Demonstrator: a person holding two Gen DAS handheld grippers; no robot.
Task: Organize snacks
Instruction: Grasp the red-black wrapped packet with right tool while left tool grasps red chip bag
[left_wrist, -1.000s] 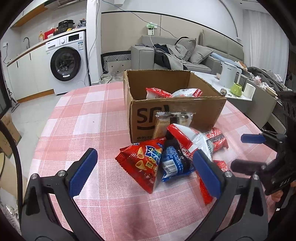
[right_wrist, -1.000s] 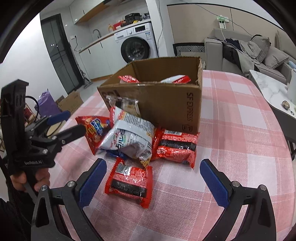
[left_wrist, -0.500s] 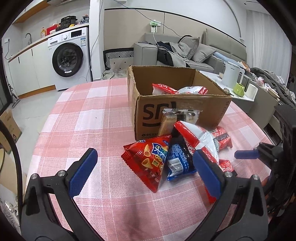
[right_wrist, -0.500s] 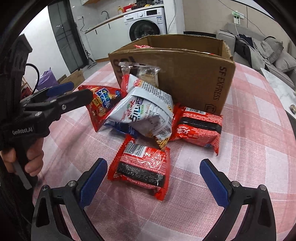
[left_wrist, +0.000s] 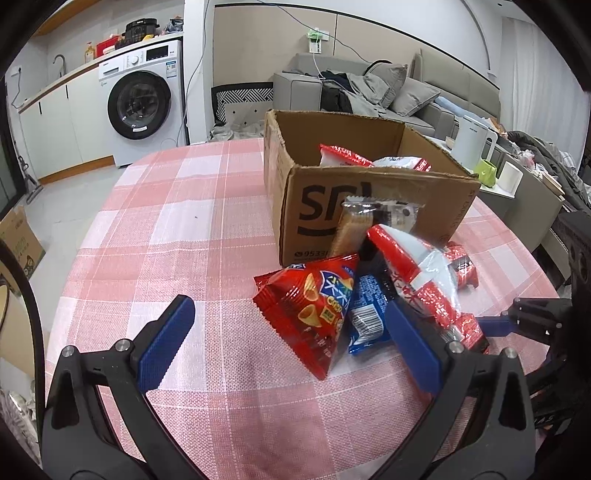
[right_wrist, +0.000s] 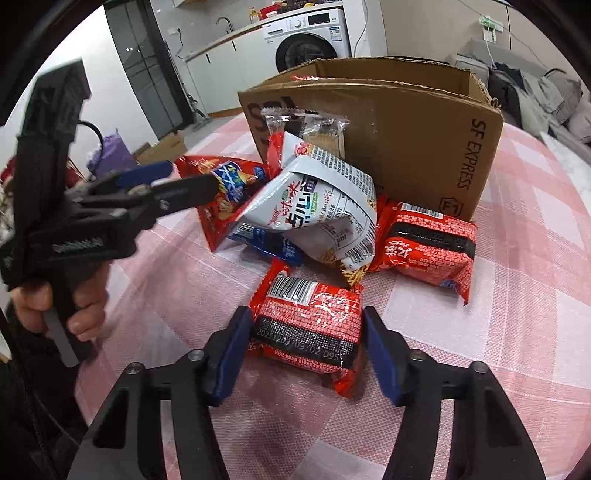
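Note:
A cardboard box (left_wrist: 369, 192) stands on the pink checked table with snack packs inside. Loose snacks lie in front of it: a red chip bag (left_wrist: 314, 306), a blue pack (left_wrist: 364, 317), a white and red noodle bag (right_wrist: 325, 210), a clear wafer pack (left_wrist: 369, 221) leaning on the box, and two red noodle packs (right_wrist: 308, 325) (right_wrist: 424, 247). My right gripper (right_wrist: 306, 350) has its jaws closed in around the nearer red noodle pack, pads at its sides. My left gripper (left_wrist: 291, 350) is open and empty, just short of the chip bag; it also shows in the right wrist view (right_wrist: 173, 184).
The table edge (left_wrist: 74, 258) curves away on the left. A washing machine (left_wrist: 144, 99), a sofa (left_wrist: 369, 88) and a side table with a kettle (left_wrist: 472, 144) and cups stand beyond the table.
My right gripper has moved down and forward to the nearer red noodle pack and its jaws have narrowed around it. My left gripper has drifted slightly left, still open.

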